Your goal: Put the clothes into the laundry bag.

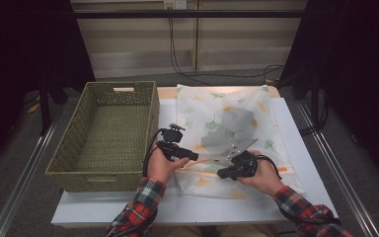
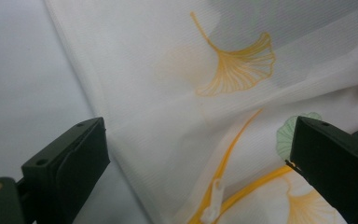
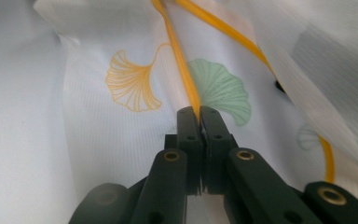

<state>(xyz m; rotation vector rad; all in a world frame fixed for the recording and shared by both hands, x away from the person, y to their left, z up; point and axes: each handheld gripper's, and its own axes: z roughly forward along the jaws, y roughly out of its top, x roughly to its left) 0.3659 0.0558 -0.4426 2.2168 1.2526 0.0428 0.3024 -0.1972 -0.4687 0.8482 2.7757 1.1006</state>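
Note:
A white mesh bag [image 1: 212, 118] printed with ginkgo leaves lies on the table, and a grey garment [image 1: 242, 123] shows through it. An orange zipper [image 3: 179, 56] runs along the bag's near edge. My right gripper [image 3: 199, 114] is shut on this orange zipper band, pinching it at the jaw tips; in the high view this right gripper [image 1: 223, 173] rests at the bag's near edge. My left gripper [image 2: 200, 144] stands open over the bag [image 2: 168, 70], nothing pressed between its jaws, with the white zipper pull [image 2: 214, 200] just below. From above, the left gripper [image 1: 193, 157] sits at the bag's left near corner.
A green woven basket [image 1: 150, 123] stands left of the bag, close to my left hand. The white table top [image 1: 296, 148] reaches past the bag on the right and near side. Cables hang down the back wall.

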